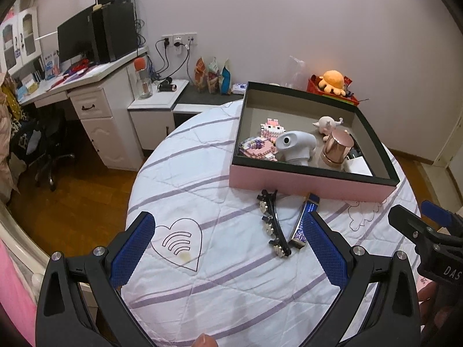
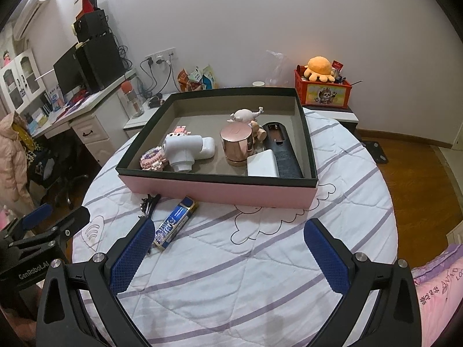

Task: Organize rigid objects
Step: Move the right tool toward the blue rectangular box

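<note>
Two long items, hair clip (image 1: 273,225) and lighter (image 1: 303,219), lengthwise toward box (image 1: 306,180)

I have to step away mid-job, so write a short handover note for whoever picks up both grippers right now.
Left gripper: jaws open, empty, hovering over the quilt beside the two loose items.
Right gripper: jaws open, empty, hovering in front of the box.
Done: the pink box with the dark rim already holds the pink brick toy, white handheld device, rose-gold metal canister, white figurine, white flat case and black remote.
Left: the black hair clip with round ornaments and the blue-and-silver rectangular lighter lie on the quilt in front of the box, nearest the left gripper.
</note>
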The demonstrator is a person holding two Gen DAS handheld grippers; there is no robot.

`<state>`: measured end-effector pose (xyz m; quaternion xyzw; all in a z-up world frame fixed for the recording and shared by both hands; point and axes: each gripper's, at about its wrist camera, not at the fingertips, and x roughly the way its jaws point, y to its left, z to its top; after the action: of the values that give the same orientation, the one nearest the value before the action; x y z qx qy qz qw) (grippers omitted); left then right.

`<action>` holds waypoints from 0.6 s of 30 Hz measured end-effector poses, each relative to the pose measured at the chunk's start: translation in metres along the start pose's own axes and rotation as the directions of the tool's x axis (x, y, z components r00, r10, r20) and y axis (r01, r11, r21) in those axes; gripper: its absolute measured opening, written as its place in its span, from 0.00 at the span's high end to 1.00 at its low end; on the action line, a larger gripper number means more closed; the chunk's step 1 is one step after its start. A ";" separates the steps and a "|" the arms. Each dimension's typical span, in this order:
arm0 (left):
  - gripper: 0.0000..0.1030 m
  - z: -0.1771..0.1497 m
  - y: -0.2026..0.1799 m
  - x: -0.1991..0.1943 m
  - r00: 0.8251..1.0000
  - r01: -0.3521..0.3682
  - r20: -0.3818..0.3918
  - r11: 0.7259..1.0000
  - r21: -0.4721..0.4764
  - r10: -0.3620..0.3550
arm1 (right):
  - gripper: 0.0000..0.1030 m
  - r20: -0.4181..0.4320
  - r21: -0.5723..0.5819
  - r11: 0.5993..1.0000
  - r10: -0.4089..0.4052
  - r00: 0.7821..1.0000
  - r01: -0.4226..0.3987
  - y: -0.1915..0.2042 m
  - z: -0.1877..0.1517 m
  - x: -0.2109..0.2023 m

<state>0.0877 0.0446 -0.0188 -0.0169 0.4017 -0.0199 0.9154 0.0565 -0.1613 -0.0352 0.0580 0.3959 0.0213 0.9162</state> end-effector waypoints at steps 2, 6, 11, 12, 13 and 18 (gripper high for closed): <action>0.00 -0.001 0.001 0.000 1.000 0.002 0.000 1.000 -0.001 -0.002 | 0.00 -0.004 0.000 1.000 -0.002 1.000 0.002 0.001 0.000 0.001; 0.00 -0.002 0.002 0.001 1.000 -0.003 0.003 1.000 -0.002 0.003 | 0.00 -0.012 -0.006 1.000 -0.004 1.000 0.004 0.006 0.000 0.005; 0.00 -0.006 0.010 0.011 1.000 -0.003 -0.014 1.000 -0.013 0.003 | 0.00 -0.043 -0.014 1.000 -0.007 0.999 0.007 0.016 -0.002 0.020; 0.00 -0.007 0.011 0.013 1.000 -0.003 -0.018 1.000 -0.014 0.003 | 0.00 -0.054 -0.015 1.000 -0.008 0.999 0.008 0.019 -0.003 0.025; 0.00 -0.008 0.013 0.016 1.000 -0.003 -0.025 1.000 -0.017 0.003 | 0.00 -0.065 -0.017 1.000 -0.010 0.998 0.009 0.022 -0.004 0.030; 0.00 -0.010 0.024 0.031 0.999 0.002 -0.050 0.999 -0.032 -0.003 | 0.00 -0.109 -0.007 1.000 -0.017 0.994 0.016 0.034 -0.005 0.054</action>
<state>0.1017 0.0665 -0.0496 -0.0316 0.4248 -0.0150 0.9046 0.0898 -0.1222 -0.0737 0.0507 0.4457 0.0182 0.8936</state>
